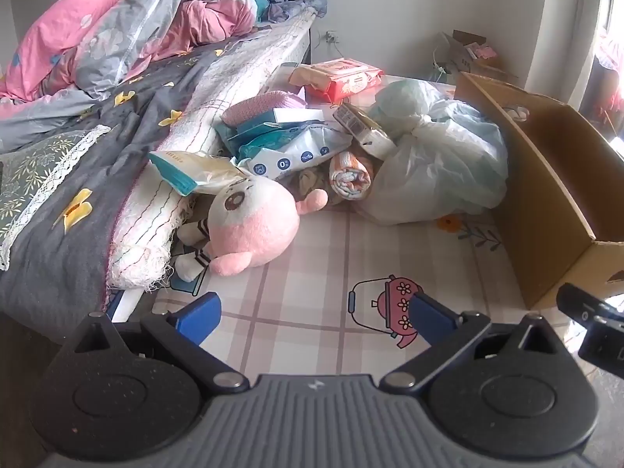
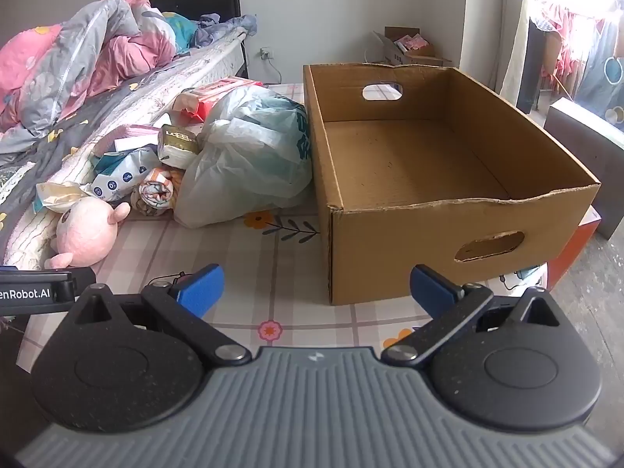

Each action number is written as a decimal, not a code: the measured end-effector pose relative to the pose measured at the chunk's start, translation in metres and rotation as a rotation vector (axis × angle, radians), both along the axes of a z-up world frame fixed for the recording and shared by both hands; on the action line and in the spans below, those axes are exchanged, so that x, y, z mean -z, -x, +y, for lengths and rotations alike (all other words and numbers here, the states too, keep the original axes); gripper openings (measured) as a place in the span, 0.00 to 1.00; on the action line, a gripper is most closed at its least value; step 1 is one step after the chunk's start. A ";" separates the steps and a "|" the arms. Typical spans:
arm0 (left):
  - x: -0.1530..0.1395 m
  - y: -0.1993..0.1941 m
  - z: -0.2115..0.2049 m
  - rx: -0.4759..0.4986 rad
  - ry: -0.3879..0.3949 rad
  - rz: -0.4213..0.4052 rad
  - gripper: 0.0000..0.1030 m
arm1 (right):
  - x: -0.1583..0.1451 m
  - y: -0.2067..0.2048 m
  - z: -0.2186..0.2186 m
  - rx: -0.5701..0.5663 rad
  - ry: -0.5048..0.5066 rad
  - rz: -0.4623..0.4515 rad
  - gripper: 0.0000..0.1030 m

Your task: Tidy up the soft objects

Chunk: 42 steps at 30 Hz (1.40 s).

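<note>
A pink and white plush toy point(image 1: 249, 222) lies on the checked floor mat beside the bed, also seen in the right wrist view as the plush toy point(image 2: 87, 234). Behind it sit a rolled orange-striped cloth point(image 1: 351, 175), wipe packets point(image 1: 288, 152) and a tied plastic bag point(image 1: 440, 171) of soft things. An open cardboard box point(image 2: 429, 210) stands empty to the right of the bag point(image 2: 249, 156). My left gripper point(image 1: 312, 312) hovers open over the mat, short of the toy. My right gripper point(image 2: 316, 288) is open in front of the box's near left corner.
The bed point(image 1: 78, 179) with a grey sheet and a heaped pink quilt point(image 1: 128, 27) runs along the left. A red packet point(image 1: 343, 78) lies near the wall. A smaller carton point(image 2: 409, 46) stands in the far corner. A grey case point(image 2: 589, 156) and bare floor are right of the box.
</note>
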State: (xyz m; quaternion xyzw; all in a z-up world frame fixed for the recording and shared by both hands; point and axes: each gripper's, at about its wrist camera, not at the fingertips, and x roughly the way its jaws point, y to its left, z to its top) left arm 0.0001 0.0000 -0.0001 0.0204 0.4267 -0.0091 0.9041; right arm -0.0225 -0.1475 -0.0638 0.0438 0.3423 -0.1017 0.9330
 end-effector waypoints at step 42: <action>0.000 -0.001 -0.007 0.030 -0.005 -0.003 0.99 | -0.002 -0.009 -0.003 -0.011 -0.004 0.025 0.99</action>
